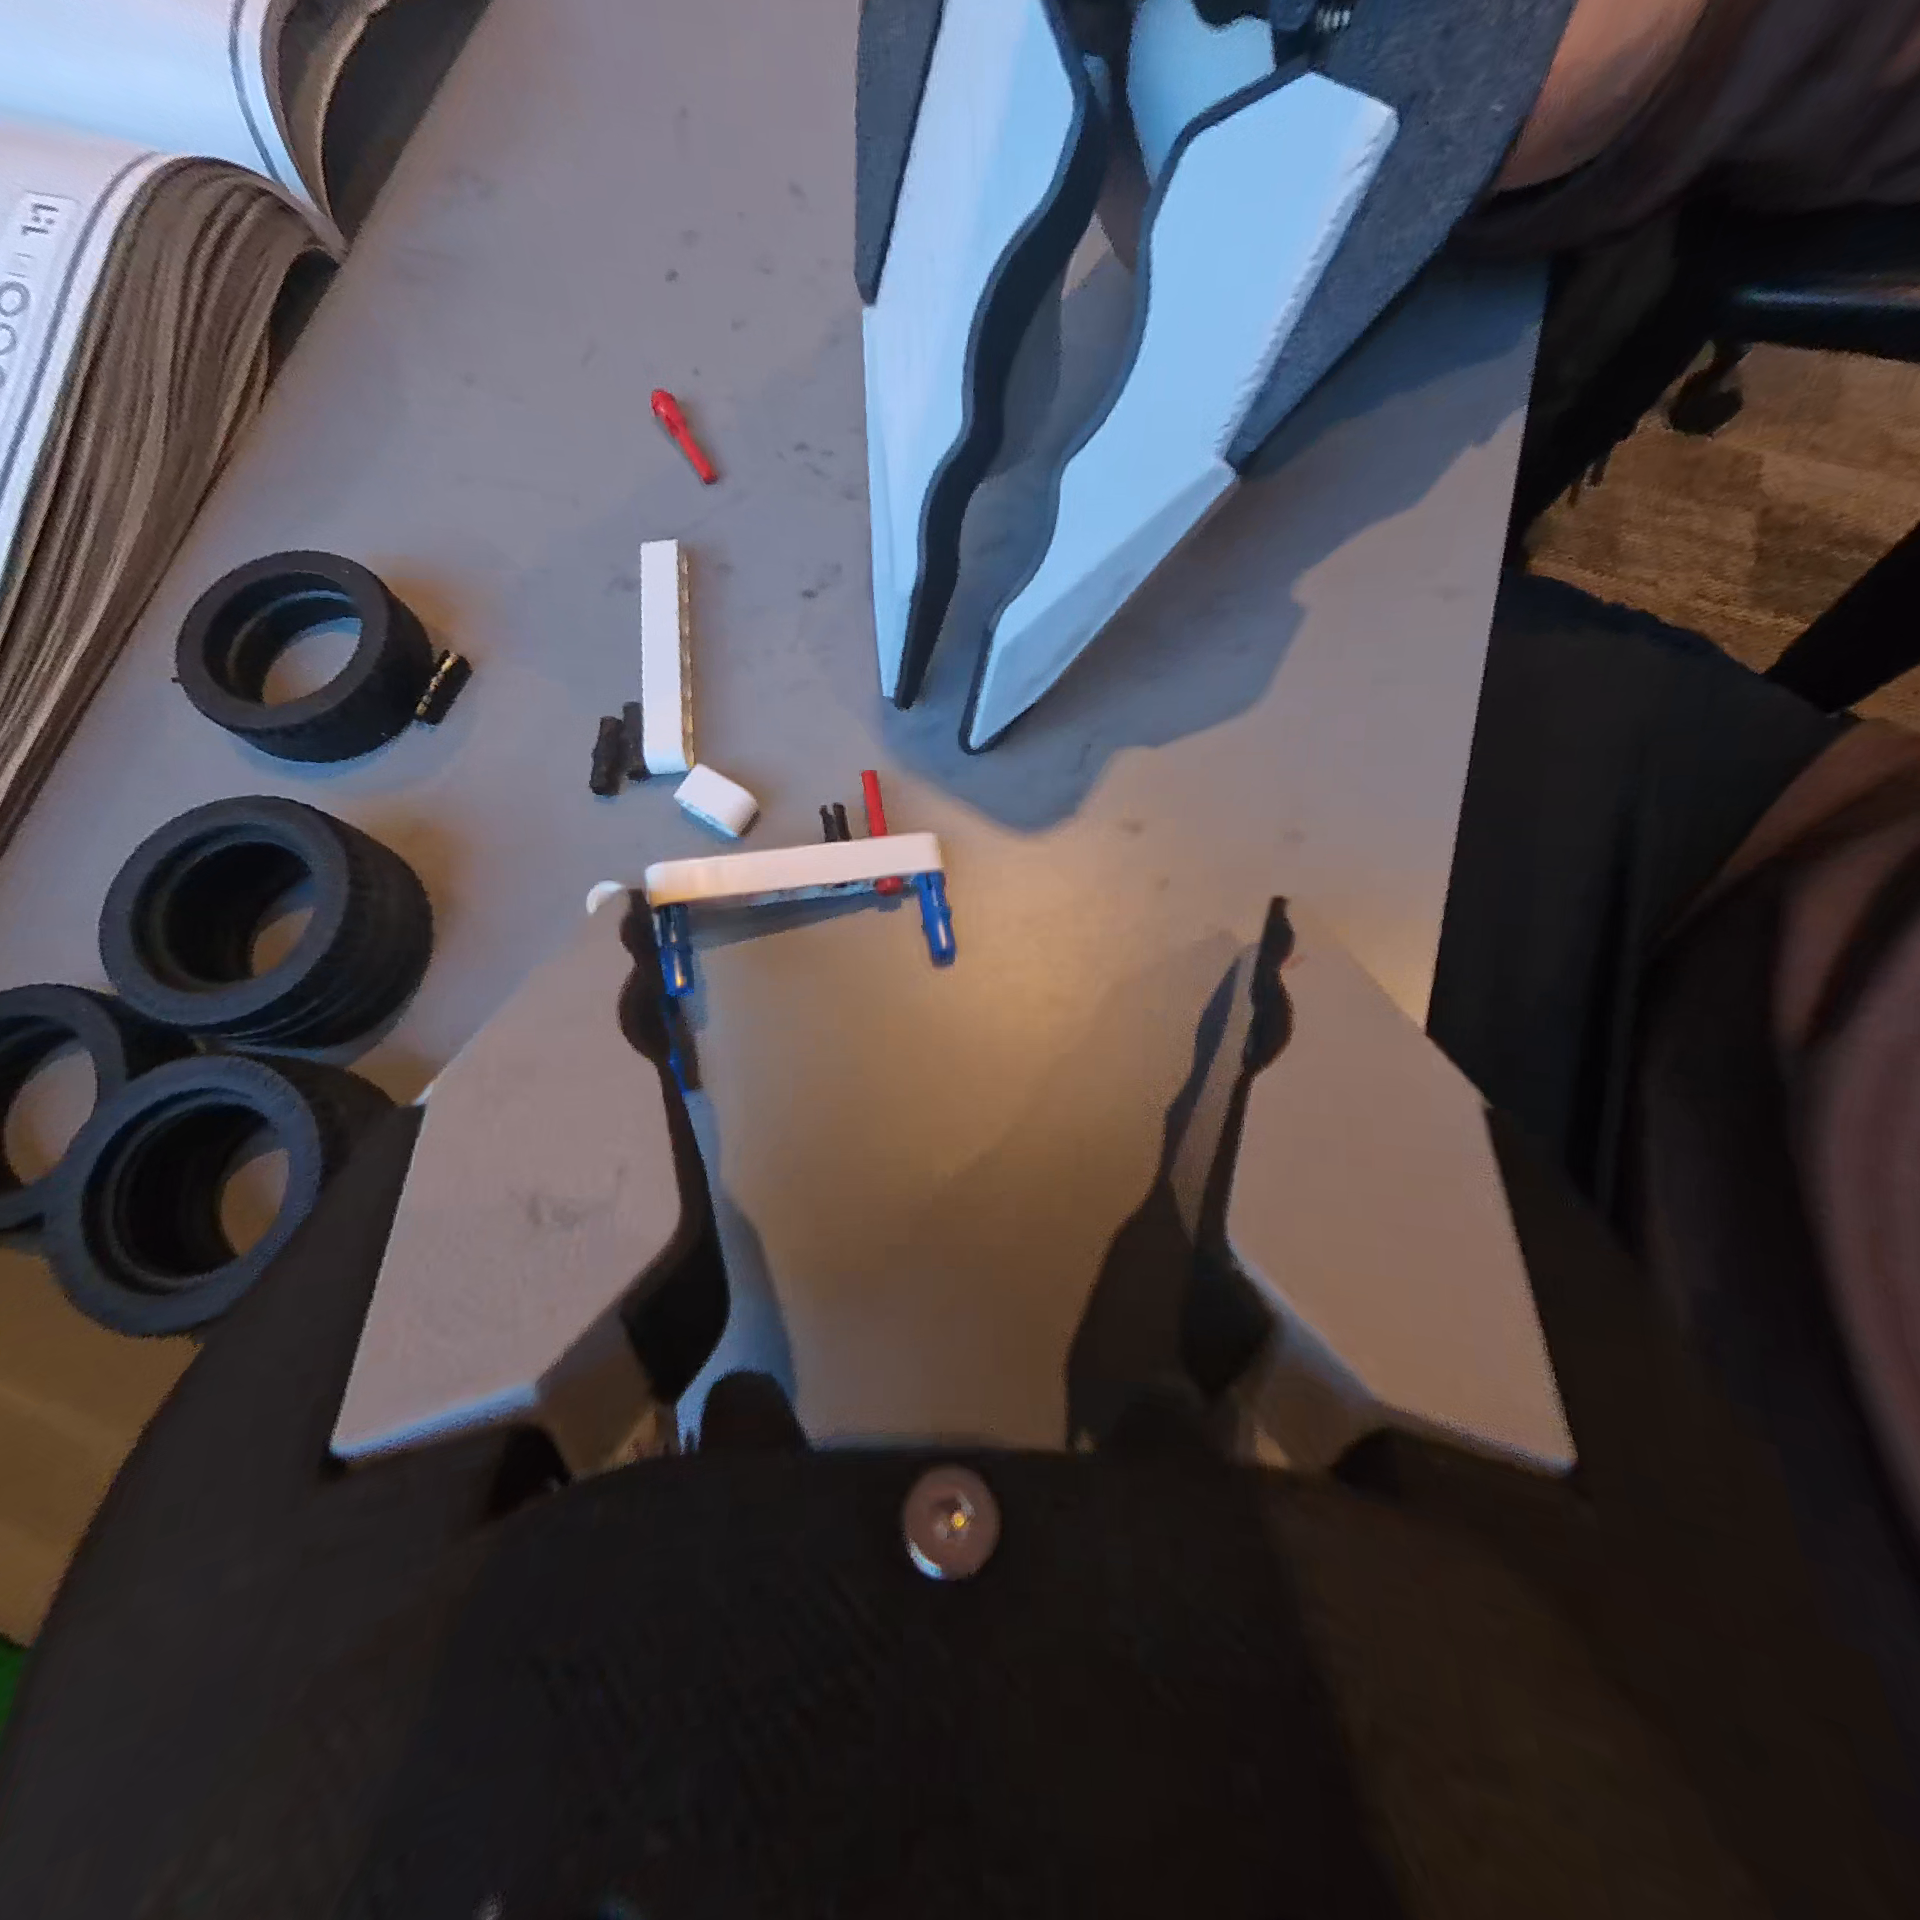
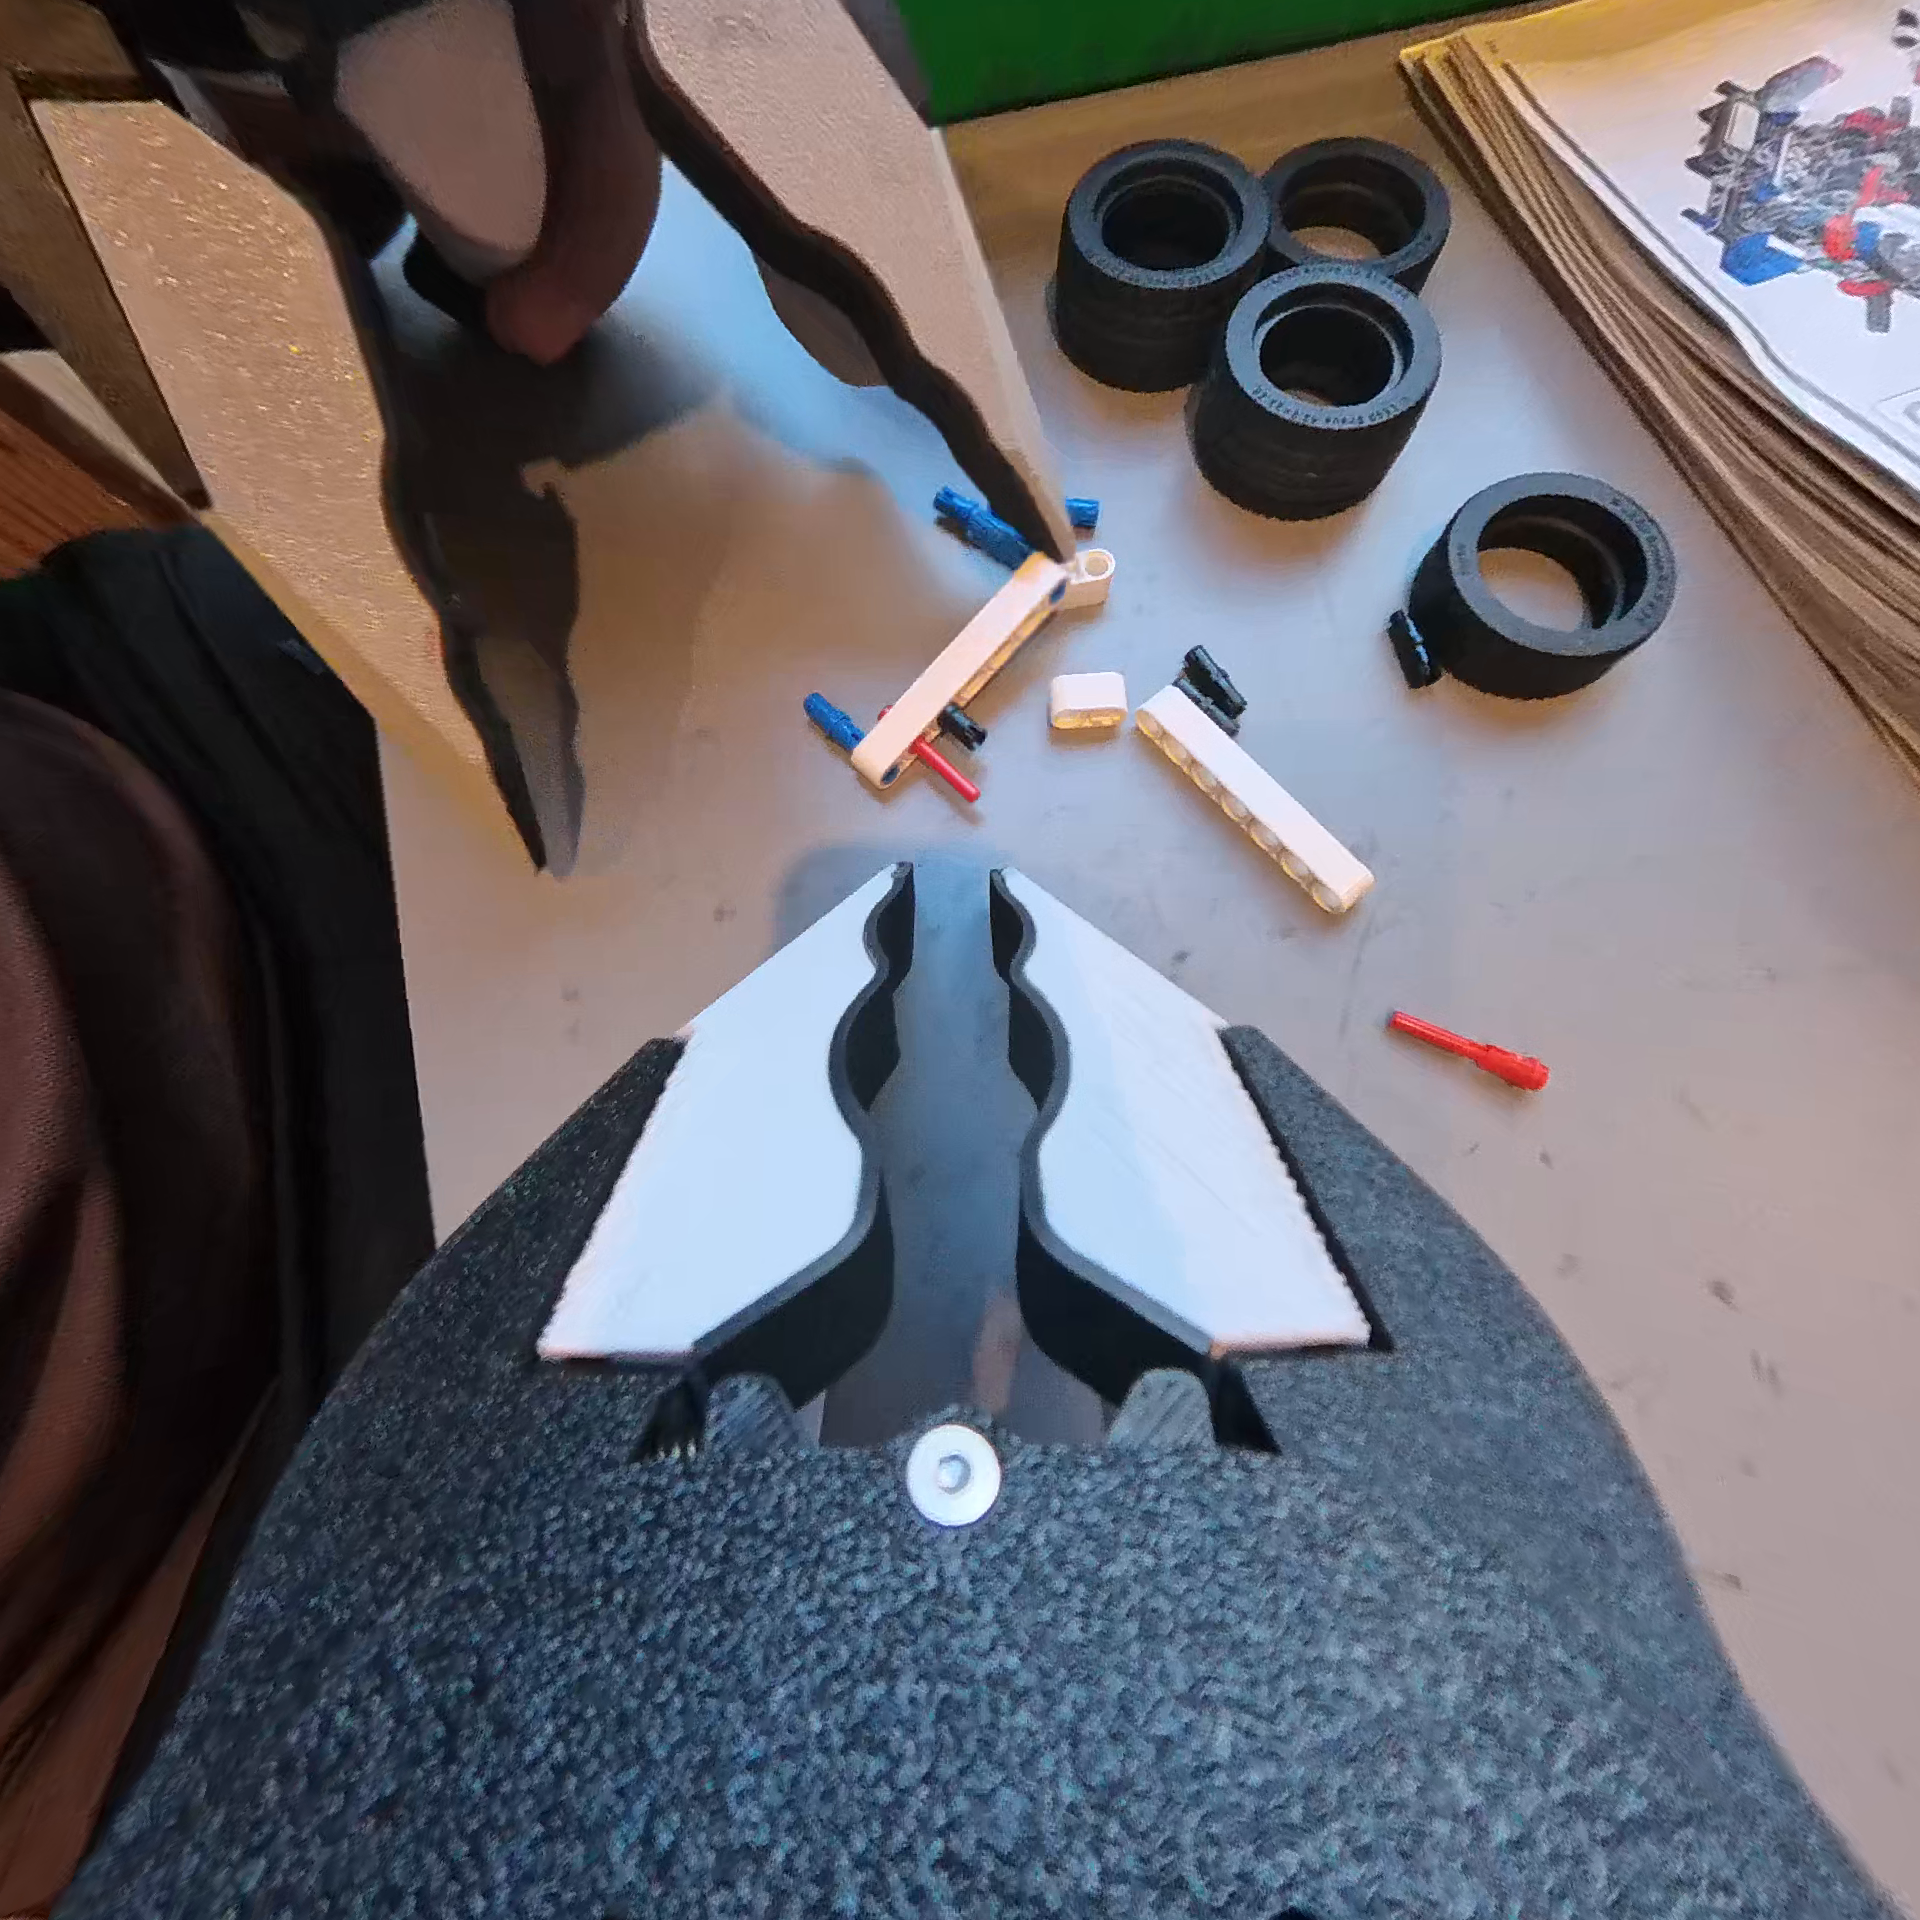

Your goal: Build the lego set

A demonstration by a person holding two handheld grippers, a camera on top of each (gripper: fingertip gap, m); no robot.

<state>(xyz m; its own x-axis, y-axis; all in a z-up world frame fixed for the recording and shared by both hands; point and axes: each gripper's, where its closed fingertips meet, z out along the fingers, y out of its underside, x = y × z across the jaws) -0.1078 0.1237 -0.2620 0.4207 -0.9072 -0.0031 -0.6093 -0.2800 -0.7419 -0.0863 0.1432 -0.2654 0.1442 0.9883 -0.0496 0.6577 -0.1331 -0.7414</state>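
A white beam [image 1: 790, 871] lies on the grey table [image 1: 1039, 1091] with blue pins, a black pin and a red axle stuck in it; it also shows in the right wrist view [image 2: 966, 665]. My left gripper [image 1: 956, 920] is wide open around the beam's near side, and its left fingertip [image 1: 636, 925] touches the beam's end. In the right wrist view the left gripper [image 2: 805, 704] straddles the beam. My right gripper [image 2: 951, 875] is empty with a narrow gap between its fingers, just short of the beam; it also shows in the left wrist view [image 1: 935, 722].
A loose long white beam [image 2: 1252, 800], a small white piece [image 2: 1088, 699], black pins [image 2: 1210, 675], a loose red axle [image 2: 1470, 1051] and loose blue pins [image 2: 977, 525] lie nearby. Several black tyres [image 2: 1320, 395] and an open instruction booklet [image 2: 1662, 260] lie beyond. The table edge [image 1: 1475, 727] is close. The left gripper's tips are roughly 4 cm from the right gripper's. The loose red axle [image 2: 1470, 1051] lies around 9 cm away from my right fingertips. My left wrist view [image 1: 685, 426] looks at it from another angle.
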